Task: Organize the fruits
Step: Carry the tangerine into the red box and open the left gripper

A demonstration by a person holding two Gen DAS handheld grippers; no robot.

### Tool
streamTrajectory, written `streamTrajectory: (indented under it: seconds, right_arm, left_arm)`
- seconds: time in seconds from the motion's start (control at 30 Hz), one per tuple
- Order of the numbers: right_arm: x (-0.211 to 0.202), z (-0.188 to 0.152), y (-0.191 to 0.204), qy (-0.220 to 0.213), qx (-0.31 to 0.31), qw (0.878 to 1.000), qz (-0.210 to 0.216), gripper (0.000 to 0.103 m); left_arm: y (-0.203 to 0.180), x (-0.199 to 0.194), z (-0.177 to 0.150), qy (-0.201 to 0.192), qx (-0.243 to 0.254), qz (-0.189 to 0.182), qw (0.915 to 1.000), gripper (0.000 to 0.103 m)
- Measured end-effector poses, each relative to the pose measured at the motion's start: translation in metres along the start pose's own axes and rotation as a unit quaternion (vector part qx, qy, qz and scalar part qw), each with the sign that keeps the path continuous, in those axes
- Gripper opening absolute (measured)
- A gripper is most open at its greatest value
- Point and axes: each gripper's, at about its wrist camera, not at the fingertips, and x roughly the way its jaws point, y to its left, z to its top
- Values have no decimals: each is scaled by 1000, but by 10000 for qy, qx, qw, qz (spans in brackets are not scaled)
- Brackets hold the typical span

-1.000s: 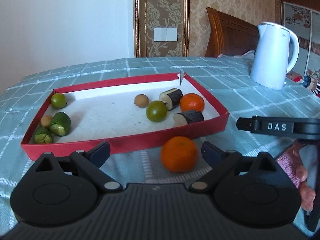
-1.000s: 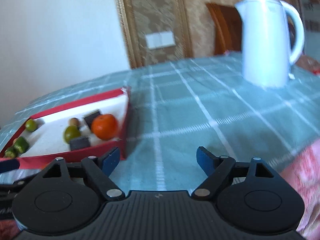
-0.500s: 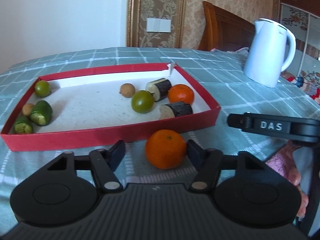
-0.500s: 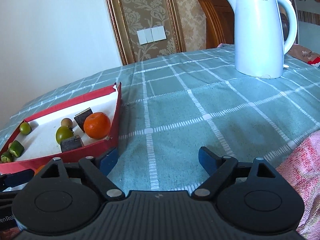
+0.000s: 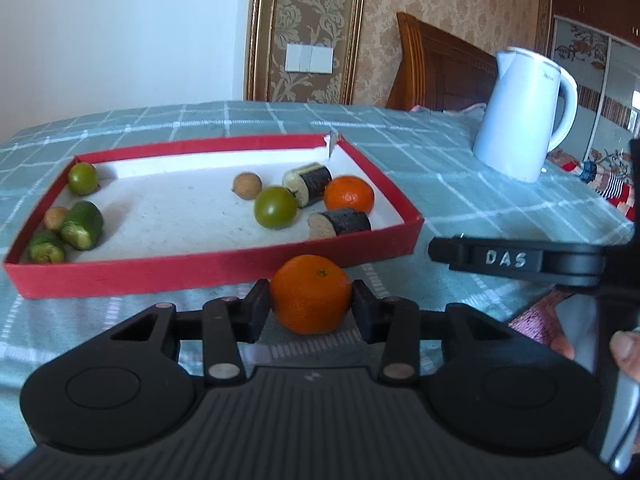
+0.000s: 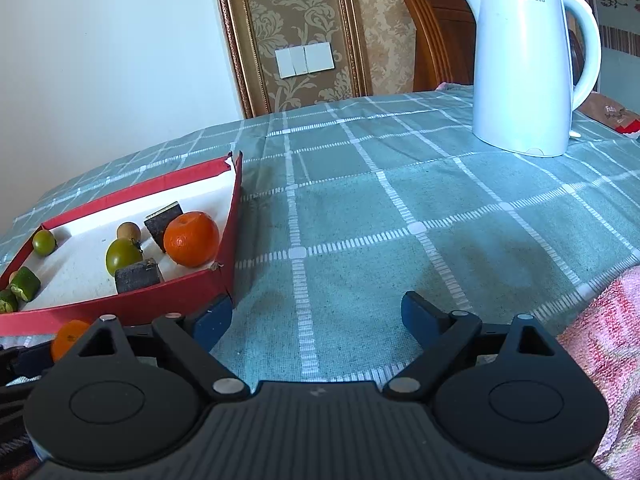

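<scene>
Black ribbed left gripper [image 5: 311, 307], silver pivot screws, "DAS" lettering, bare fingertip skin

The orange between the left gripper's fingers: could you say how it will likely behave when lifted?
The orange is round, so it may roll if the left gripper loosens. Its pads touch opposite sides, so the hold looks centred. The peel probably yields slightly, so firm squeezing seems unwise.

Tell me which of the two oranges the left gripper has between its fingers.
The orange outside the tray, on the tablecloth before the red tray's near wall; the left gripper pinches it. The other orange lies inside the tray.
</scene>
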Motion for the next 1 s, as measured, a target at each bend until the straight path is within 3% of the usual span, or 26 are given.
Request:
streamTrajectory:
  seconds: [0.3,0.53,1.0]
  right_arm:
    - [1,0,1,18,-43,10000,-23,94]
    - [0,0,1,30,-76,10000,-39,94]
    - [2,0,5,61,-163,9998,-97,95]
  left_arm:
    - [17,-23,18,-312,106,393,9987,40]
    - [35,-14,26,-219,-25,792,9966,40]
    - [67,13,52,-320,-30,1256,9916,40]
